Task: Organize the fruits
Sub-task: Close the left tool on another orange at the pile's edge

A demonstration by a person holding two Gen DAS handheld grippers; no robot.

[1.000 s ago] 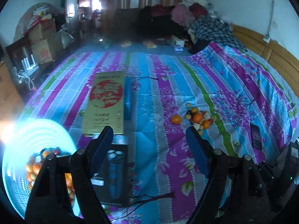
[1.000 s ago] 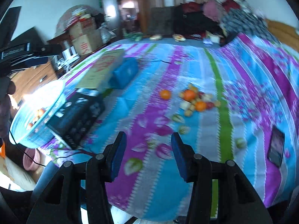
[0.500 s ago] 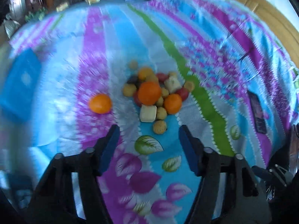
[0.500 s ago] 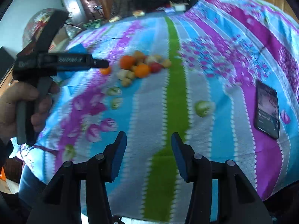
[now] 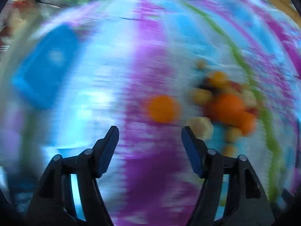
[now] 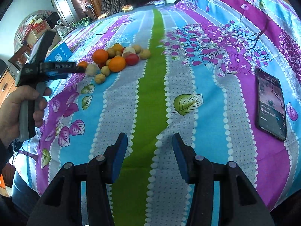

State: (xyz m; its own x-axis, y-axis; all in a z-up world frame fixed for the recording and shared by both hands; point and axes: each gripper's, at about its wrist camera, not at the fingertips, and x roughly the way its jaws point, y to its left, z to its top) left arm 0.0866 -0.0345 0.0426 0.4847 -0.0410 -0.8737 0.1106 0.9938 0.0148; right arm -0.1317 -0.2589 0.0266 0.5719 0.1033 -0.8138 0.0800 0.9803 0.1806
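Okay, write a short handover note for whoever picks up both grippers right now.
Left gripper: jaws open, nothing between them, have just been opening a little; its fingertips sit at the near edge of the fruit pile, by the lone orange.
Right gripper: jaws open, empty, over the green stripe of the bedspread, short of the pile.
Phone lies to the right.
Done: no fruit in hand here.
Left: pick up the pile.
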